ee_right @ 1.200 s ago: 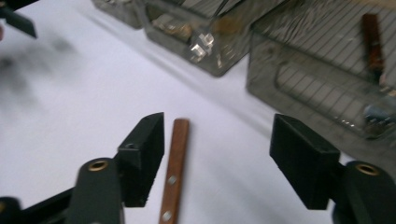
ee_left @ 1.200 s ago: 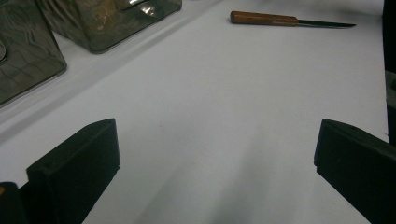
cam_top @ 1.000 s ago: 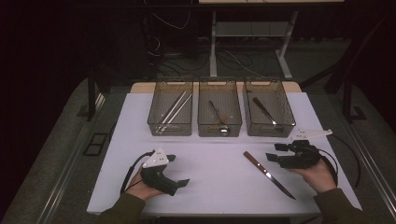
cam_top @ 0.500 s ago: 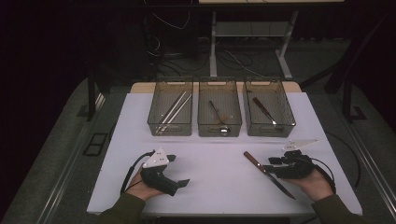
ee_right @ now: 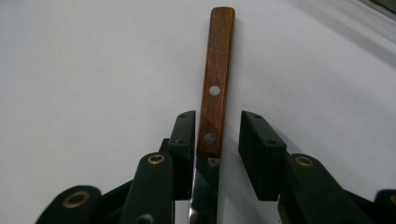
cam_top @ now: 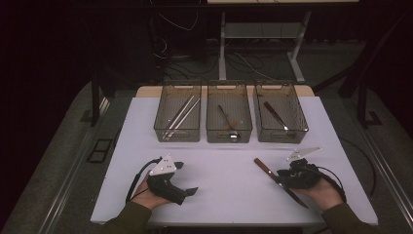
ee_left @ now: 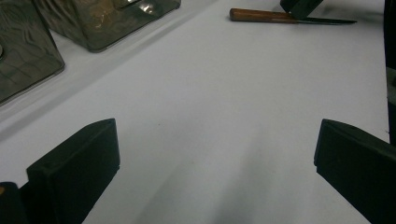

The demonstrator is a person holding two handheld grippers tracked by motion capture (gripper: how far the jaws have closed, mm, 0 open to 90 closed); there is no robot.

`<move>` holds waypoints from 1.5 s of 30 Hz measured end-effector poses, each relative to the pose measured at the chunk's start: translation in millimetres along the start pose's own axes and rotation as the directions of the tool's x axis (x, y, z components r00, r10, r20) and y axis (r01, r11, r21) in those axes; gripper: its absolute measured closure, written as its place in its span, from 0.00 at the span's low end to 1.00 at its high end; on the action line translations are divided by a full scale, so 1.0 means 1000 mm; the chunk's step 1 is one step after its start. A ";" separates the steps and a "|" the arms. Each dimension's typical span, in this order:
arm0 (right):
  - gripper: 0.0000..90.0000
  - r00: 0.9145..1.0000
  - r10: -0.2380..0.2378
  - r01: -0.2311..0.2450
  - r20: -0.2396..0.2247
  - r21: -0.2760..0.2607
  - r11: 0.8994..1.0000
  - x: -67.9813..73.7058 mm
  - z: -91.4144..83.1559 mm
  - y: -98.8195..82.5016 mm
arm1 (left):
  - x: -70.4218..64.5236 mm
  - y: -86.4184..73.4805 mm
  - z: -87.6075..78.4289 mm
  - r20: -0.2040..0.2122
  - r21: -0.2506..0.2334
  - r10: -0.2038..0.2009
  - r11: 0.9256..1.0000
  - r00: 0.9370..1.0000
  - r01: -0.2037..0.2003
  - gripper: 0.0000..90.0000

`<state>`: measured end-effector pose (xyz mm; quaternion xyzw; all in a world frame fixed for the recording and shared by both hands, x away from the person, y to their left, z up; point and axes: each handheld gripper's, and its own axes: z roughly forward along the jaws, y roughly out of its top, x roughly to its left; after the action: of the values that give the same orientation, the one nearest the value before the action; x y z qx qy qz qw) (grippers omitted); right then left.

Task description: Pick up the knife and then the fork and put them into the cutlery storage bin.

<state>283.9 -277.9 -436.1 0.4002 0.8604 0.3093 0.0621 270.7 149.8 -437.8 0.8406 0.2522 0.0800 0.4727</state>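
Knife (ee_right: 214,98) between right gripper's (ee_right: 215,144) closing jaws

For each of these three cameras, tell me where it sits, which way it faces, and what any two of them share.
High view: above the person's side, facing forward and down on the table, three bins; both hands, left gripper, right gripper show.
Left gripper view: rides the left gripper, low across the table; its own wide-apart jaws show.
Right gripper view: rides the right gripper, along the knife; its jaws either side, a gap on one side.
Shared: all three show the knife.

Three bins (cam_top: 178,127), two knives (cam_top: 267,168)
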 end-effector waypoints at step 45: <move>0.84 0.988 -0.152 0.133 0.010 0.437 0.890 0.010 0.024 0.056 | 0.000 0.000 0.003 0.006 0.010 0.004 1.000 1.000 -0.004 0.00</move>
<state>322.3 -231.8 -421.0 0.3465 0.9331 0.0954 0.0127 271.3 147.7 -439.4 0.8436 0.2498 0.0772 0.4690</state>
